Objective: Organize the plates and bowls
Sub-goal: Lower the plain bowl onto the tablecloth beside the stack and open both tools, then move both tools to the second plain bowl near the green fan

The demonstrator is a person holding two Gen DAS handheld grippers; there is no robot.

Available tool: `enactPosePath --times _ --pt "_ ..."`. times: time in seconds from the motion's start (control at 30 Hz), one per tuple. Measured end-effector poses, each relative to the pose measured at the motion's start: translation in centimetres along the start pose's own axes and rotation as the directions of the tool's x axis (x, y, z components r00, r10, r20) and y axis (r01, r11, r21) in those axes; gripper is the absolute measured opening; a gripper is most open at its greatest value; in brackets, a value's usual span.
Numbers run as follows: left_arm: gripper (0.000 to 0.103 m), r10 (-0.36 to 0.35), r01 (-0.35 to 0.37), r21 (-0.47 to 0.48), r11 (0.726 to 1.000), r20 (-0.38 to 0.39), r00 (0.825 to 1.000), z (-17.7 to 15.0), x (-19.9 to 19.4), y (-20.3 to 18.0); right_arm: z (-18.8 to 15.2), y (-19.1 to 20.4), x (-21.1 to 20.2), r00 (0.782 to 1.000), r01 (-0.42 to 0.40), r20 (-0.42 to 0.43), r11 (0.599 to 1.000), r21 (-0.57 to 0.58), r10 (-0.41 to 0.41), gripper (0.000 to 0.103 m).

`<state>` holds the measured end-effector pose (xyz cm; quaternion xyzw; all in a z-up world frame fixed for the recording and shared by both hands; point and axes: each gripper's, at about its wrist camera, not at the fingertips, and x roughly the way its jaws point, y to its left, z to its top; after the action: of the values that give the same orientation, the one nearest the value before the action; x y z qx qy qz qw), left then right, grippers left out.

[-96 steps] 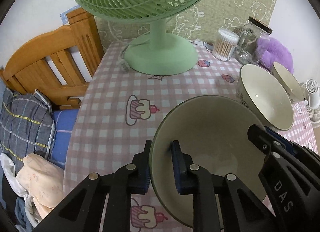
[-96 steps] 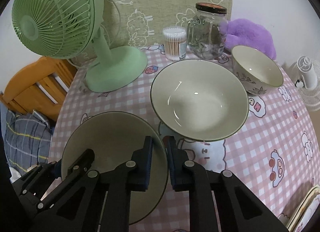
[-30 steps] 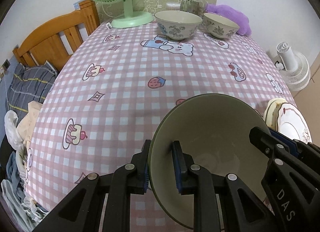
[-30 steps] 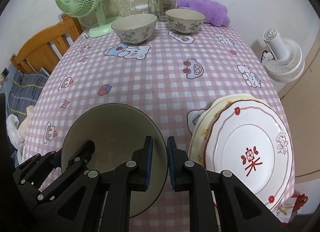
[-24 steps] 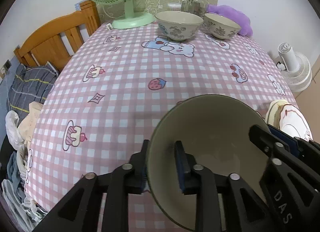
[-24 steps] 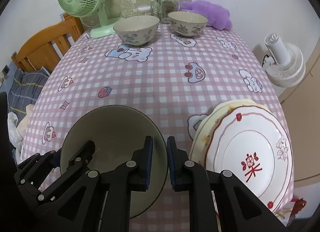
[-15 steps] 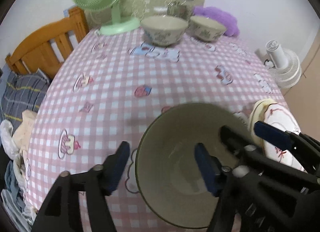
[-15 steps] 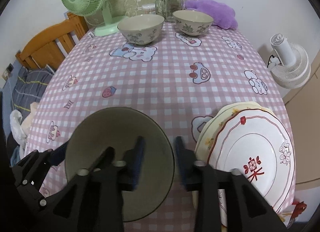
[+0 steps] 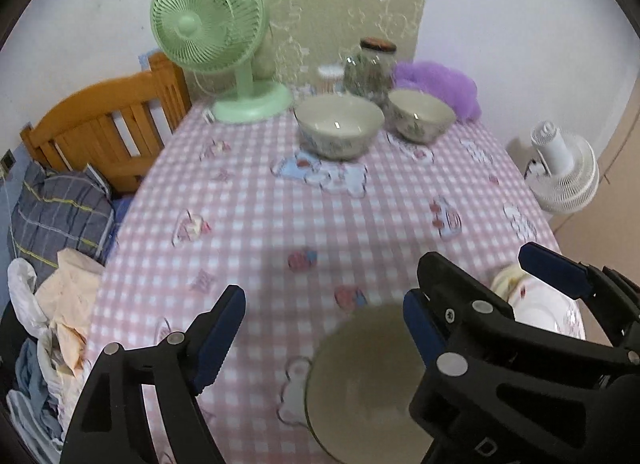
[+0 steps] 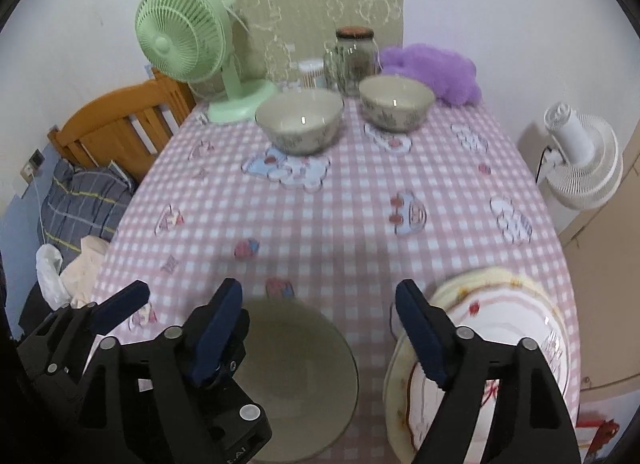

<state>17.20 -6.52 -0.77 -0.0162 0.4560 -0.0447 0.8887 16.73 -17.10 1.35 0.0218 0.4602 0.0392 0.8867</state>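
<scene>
Both grippers have let go of the big bowl (image 10: 296,380) and pulled back. It sits near the front edge of the table (image 10: 340,199), just beside the stack of plates (image 10: 508,348) at the front right corner. The left gripper (image 9: 320,324) and the right gripper (image 10: 318,308) are both wide apart and hold nothing. Two patterned bowls (image 10: 300,119) wait at the far edge, straight ahead, about as near to either gripper.

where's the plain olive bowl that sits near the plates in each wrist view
Left wrist: the plain bowl sits bottom centre-right, partly behind the right gripper, plate stack to its right.
Right wrist: the bowl is bottom centre, left of the plates.
Shared landmark: green fan, far left.
</scene>
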Motion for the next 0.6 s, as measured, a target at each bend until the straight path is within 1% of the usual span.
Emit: enactPosePath --times 0.1,0.23,0.47,0.6 --pt "0.083 0.008 -0.008 -0.004 1.0 0.025 1.0 2.2 0.0 0.3 2.1 0.2 0.0 1.0 -0.013 0.028 1.0 0.013 0.013 0.082" --pt "0.083 0.004 -0.003 -0.003 1.0 0.052 0.999 5.4 0.7 0.9 5.0 0.5 0.5 0.998 -0.003 0.058 1.0 0.019 0.002 0.082" --pt "0.083 0.01 -0.01 -0.007 1.0 0.081 0.997 10.9 3.4 1.7 10.8 0.6 2.9 0.994 0.025 0.107 0.998 0.055 -0.031 0.082" --pt "0.082 0.024 -0.024 0.002 1.0 0.092 0.996 13.6 5.1 1.8 13.5 0.4 4.6 0.992 0.04 0.117 0.996 0.08 -0.049 0.082"
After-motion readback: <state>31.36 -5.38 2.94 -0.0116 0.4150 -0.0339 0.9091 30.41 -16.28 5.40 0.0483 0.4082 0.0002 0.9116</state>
